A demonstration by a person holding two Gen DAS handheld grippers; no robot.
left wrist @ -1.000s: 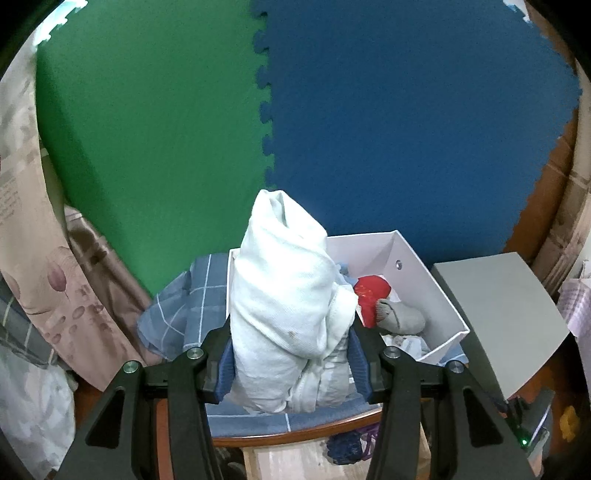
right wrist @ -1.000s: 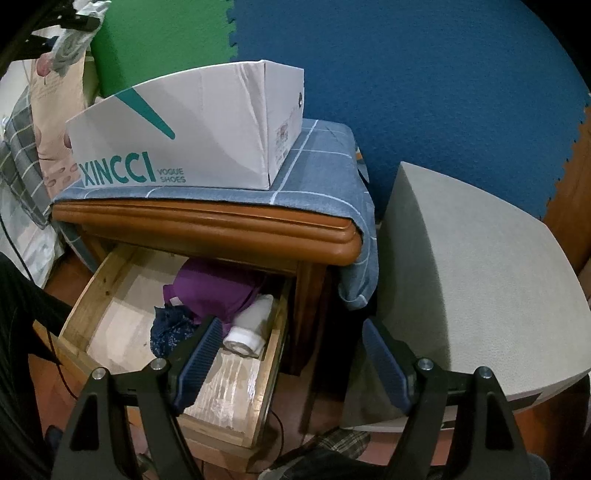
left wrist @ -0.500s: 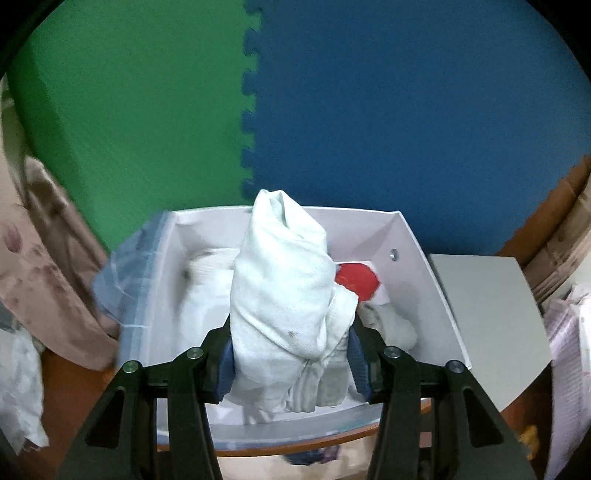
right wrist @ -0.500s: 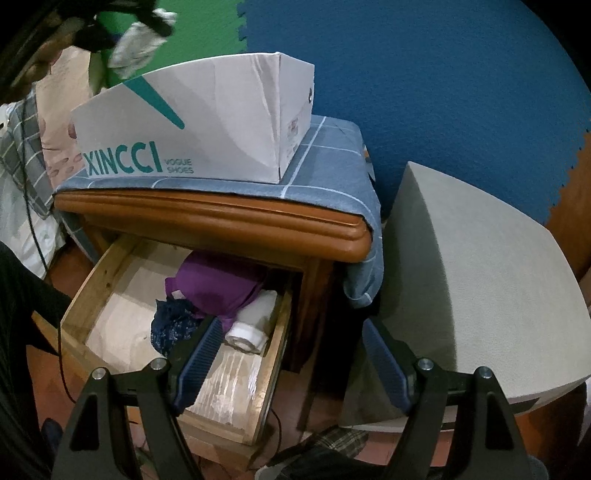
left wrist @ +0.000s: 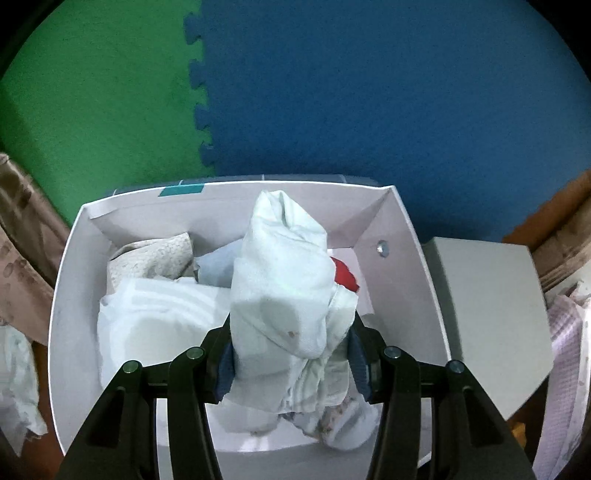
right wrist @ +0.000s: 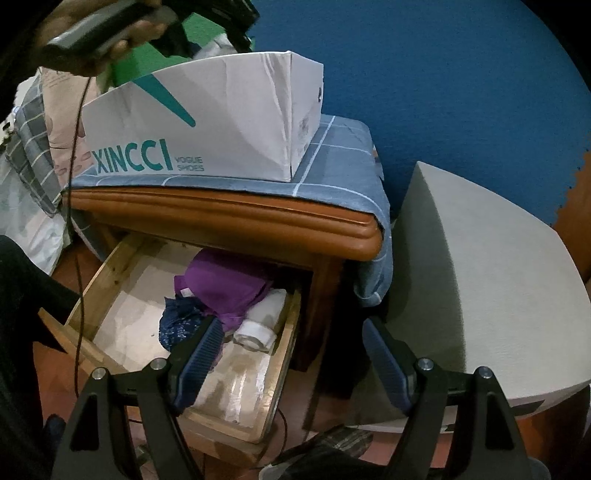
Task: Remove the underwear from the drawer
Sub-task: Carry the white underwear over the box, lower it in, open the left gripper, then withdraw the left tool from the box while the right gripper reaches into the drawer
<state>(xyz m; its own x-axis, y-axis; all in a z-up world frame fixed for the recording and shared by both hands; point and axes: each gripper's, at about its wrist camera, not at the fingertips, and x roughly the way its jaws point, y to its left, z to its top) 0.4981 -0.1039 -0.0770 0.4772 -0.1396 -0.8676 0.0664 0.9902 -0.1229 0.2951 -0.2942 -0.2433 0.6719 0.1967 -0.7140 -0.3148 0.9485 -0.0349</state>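
My left gripper is shut on a rolled white underwear and holds it over the open white shoebox, which has several folded garments inside. In the right wrist view the left gripper's handle shows above the same box at the top left. My right gripper is open and empty, above the front of the open wooden drawer. The drawer holds a purple garment, a dark blue patterned one and a white roll.
The shoebox stands on a blue checked cloth over the wooden nightstand. A grey padded stool stands to the right. Blue and green foam mats cover the wall behind. Patterned bedding lies at the left.
My left gripper has carried the white underwear forward and over the shoebox, so the box's inside now fills the view. The right gripper has shifted a little closer to the drawer.
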